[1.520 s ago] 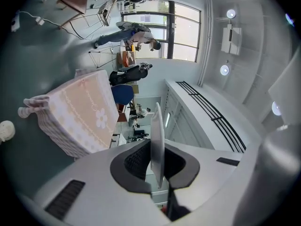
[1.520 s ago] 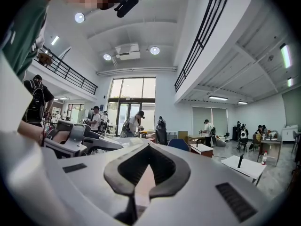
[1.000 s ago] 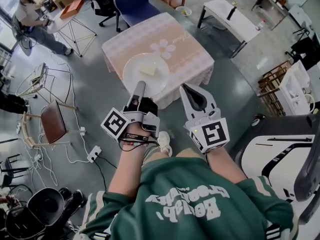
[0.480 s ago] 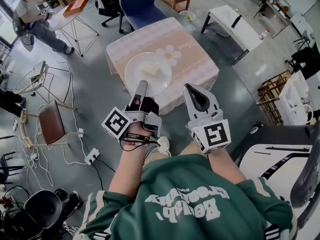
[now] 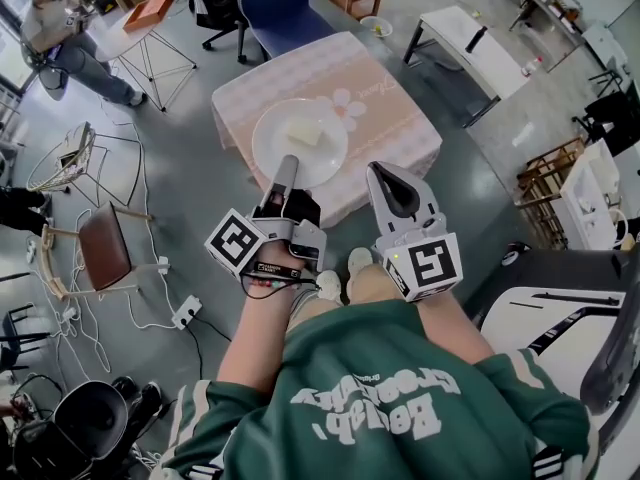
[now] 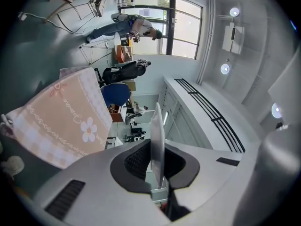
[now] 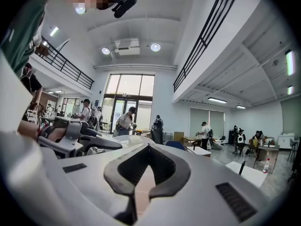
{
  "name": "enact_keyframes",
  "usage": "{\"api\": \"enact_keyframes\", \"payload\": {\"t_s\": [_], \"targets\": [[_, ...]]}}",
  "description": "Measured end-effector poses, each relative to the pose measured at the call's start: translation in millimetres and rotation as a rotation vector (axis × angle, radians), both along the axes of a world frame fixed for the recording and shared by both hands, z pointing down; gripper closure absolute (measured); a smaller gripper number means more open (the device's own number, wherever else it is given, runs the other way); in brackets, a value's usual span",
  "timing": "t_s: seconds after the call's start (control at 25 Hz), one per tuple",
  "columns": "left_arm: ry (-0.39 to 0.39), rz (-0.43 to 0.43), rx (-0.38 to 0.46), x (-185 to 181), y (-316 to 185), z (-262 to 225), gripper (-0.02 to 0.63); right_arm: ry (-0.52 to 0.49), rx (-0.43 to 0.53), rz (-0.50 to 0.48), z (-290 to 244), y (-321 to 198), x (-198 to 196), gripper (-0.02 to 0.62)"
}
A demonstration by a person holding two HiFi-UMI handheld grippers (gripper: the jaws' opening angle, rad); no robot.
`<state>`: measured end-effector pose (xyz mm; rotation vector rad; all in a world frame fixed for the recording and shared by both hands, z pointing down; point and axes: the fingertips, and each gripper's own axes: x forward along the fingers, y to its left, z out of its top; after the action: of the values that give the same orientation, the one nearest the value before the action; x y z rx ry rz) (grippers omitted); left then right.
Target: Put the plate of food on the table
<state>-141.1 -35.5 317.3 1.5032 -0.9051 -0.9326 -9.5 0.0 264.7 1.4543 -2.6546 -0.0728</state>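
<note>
Left gripper [image 5: 287,166]: clamped on the near rim of the plate [image 5: 272,128]. Its own view shows both pads pressed against the rim [image 6: 157,140].
Plate: white and round, held level. From the head view it overlaps the near half of the table [image 5: 385,118].
Plate to table: in the left gripper view the plate stands apart from the pink cloth [image 6: 66,121]. The head view looks too steeply down to show any gap.
Food [image 5: 303,135]: one pale block near the plate's middle. What it is cannot be made out.
Hidden: the left gripper covers the rim where it is held. In that gripper's view [image 6: 157,164] the plate is edge-on, so the food is out of sight.
Right gripper [image 5: 382,171]: just right of the plate and not touching it. Its jaw tips meet [image 7: 148,149] with nothing between them.
Table cloth: flower print with a line of script, too small to read.
Surroundings: a blue chair [image 5: 275,3] beyond the table, a wooden chair [image 5: 105,248] at left.
Cut off: the person's green sweatshirt [image 5: 370,408] fills the bottom edge.
</note>
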Motion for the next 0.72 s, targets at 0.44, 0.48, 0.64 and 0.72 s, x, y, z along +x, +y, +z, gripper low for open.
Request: {"api": "enact_keyframes", "payload": {"t_s": [0.44, 0.48, 0.64, 0.72], "targets": [[-0.018, -0.007, -0.005, 0, -22, -1, 0.577, -0.008, 0.02, -0.036, -8, -33, -15, 0.578], [-0.022, -0.01, -0.007, -1, -26, -1, 0.577, -0.009, 0.022, -0.037, -8, -36, -15, 0.578], [-0.028, -0.023, -0.002, -2, -44, -1, 0.577, -0.019, 0.025, -0.038, -9, -55, -12, 0.578], [-0.043, -0.028, -0.004, -1, -53, 2, 0.577, -0.023, 0.027, -0.037, -7, -66, -10, 0.579]]}}
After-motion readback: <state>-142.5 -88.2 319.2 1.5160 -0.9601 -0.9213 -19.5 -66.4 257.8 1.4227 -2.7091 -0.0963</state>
